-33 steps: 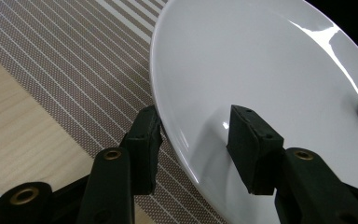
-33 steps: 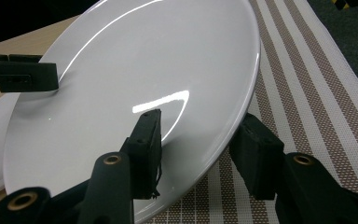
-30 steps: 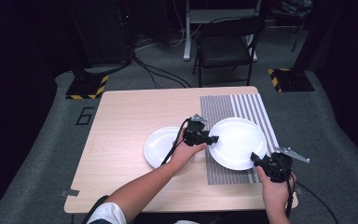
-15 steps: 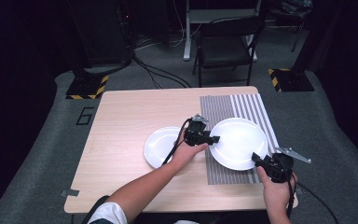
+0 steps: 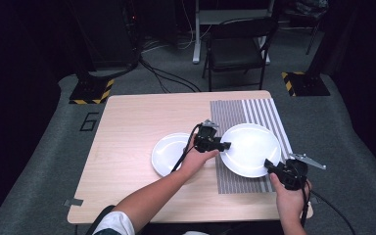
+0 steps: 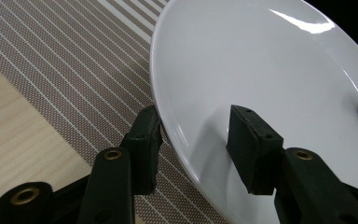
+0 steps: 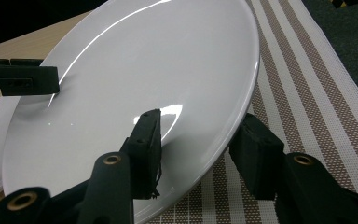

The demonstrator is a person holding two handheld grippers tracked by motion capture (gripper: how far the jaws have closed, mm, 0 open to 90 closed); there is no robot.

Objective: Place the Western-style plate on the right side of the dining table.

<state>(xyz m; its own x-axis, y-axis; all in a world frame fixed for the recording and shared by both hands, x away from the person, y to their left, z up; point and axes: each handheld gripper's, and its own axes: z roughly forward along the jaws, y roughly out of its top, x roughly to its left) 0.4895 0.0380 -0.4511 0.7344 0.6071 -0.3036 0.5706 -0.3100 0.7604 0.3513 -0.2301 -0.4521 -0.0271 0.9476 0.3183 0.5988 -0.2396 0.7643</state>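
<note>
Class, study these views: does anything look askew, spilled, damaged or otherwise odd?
Nothing spilled or damaged. The large plate sits on the striped mat, its rim between both grippers' jaws; the small plate lies flat on the table.

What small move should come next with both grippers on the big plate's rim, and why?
Probably a slight, even lift of both hands together. The left gripper and the right gripper each straddle the rim of the big plate on opposite sides, over the striped mat. The small plate lies close alongside, so rising straight up avoids knocking it.
</note>
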